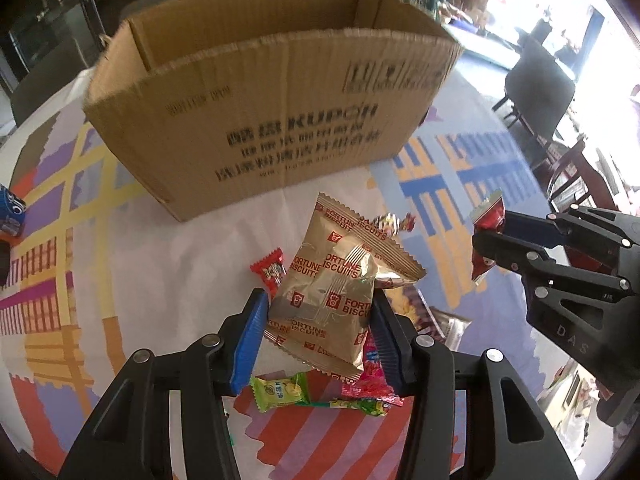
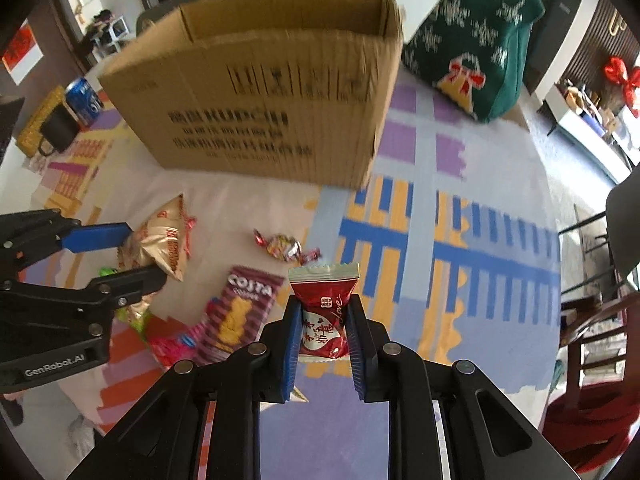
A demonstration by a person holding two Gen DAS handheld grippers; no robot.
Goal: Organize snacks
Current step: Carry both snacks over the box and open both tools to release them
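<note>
My left gripper [image 1: 320,308] is shut on a gold Fortune Biscuits packet [image 1: 332,292] and holds it above the table, in front of the open cardboard box [image 1: 272,92]. My right gripper [image 2: 322,320] is shut on a small red and white candy packet [image 2: 323,312], also lifted; it also shows in the left wrist view [image 1: 486,232]. The box [image 2: 260,92] stands upright at the back. Loose snacks lie on the tablecloth: a red candy [image 1: 269,270], a green packet [image 1: 280,390], a pink packet [image 1: 370,376], a Costa cookie pack [image 2: 240,312] and a twisted-wrapper candy [image 2: 284,246].
A blue can [image 2: 84,100] and a black mug [image 2: 58,130] stand left of the box. A green Christmas bag [image 2: 476,36] sits at the back right. Chairs [image 1: 536,80] stand beyond the table's right edge. The patterned tablecloth [image 2: 460,208] covers the table.
</note>
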